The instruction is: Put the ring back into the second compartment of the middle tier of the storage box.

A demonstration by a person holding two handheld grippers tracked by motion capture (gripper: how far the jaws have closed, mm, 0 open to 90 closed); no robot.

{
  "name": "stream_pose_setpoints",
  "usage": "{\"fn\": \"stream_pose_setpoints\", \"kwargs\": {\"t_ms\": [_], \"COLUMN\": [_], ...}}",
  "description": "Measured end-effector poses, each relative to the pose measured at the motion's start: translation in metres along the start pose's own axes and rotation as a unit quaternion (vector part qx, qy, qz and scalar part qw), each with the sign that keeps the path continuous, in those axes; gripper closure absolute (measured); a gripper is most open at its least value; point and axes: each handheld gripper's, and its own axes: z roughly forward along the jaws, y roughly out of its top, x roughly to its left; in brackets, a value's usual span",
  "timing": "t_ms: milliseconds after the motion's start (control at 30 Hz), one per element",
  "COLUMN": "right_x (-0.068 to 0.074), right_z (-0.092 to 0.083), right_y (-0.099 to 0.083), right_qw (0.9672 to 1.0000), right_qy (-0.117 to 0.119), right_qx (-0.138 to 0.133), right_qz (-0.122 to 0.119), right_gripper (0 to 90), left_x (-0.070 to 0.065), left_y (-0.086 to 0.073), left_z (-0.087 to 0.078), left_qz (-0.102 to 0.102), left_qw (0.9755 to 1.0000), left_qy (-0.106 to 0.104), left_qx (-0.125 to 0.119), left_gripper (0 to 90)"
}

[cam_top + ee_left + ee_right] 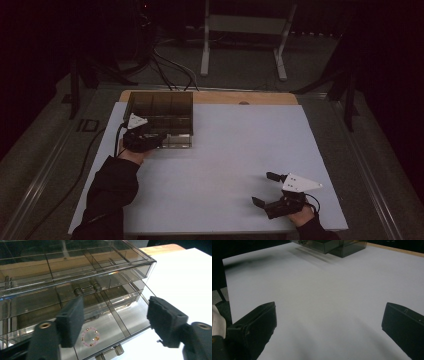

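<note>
A dim room, seen from above: a white tabletop (225, 165) filled the middle of the frame, with dark floor and cables beyond it. At its upper left stood a smoky, see-through drawer box (160, 112), divided into compartments, and its lower drawer (107, 325) was pulled partway out toward the person.

The left gripper (145, 139) sat just in front of that open drawer, at the left of the frame, held by a hand in a dark sleeve. Its jaws were spread wide and pinched nothing. Looking along them in the left gripper view, a small beaded bracelet (90, 337) of pale pink and gold beads lay in a front compartment of the drawer, low in the frame between the jaws. The gripper seemed poised there to reach in for it, though that was only my reading.

The right gripper (270, 192) rested low at the lower right of the frame, well apart from the box, jaws also spread and holding nothing, apparently parked out of the way.
</note>
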Motion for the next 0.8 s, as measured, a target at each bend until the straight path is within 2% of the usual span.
{"fn": "stream_pose_setpoints", "kwargs": {"t_ms": [100,200,367,500,567,633,700,733,800], "right_x": [0.000,0.000,-0.001,-0.002,-0.002,-0.002,-0.002,-0.003,-0.002], "right_z": [-0.001,-0.001,-0.002,-0.003,-0.003,-0.003,-0.003,-0.002,-0.002], "right_y": [0.000,-0.001,-0.002,-0.002,-0.002,-0.002,-0.002,-0.002,-0.001], "right_qw": [1.0000,1.0000,1.0000,1.0000,1.0000,1.0000,1.0000,1.0000,1.0000], "right_qy": [0.000,0.000,0.001,0.000,0.000,-0.001,-0.001,0.000,0.000], "right_qx": [-0.002,-0.002,-0.004,-0.002,-0.003,-0.004,-0.003,-0.002,-0.001], "right_qz": [0.000,0.000,0.002,0.003,0.003,0.004,0.004,0.003,0.002], "right_gripper": [0.0,0.0,0.0,0.0,0.0,0.0,0.0,0.0,0.0], "left_x": [-0.003,-0.008,-0.014,-0.012,-0.011,-0.011,-0.010,-0.009,-0.009], "left_y": [0.001,0.004,0.006,0.008,0.008,0.007,0.006,0.006,0.007], "left_z": [0.000,-0.001,-0.003,-0.007,-0.008,-0.010,-0.012,-0.014,-0.017], "left_qz": [0.004,0.013,0.027,0.020,0.023,0.028,0.039,0.036,0.041], "left_qw": [1.0000,0.9997,0.9992,0.9985,0.9977,0.9975,0.9961,0.9956,0.9954], "left_qy": [-0.001,-0.008,-0.026,-0.050,-0.063,-0.065,-0.079,-0.086,-0.087], "left_qx": [0.007,0.017,0.014,0.011,0.010,0.003,-0.002,-0.003,-0.005], "left_gripper": [21.7,20.5,14.9,8.3,2.0,0.8,0.8,0.8,0.8]}}
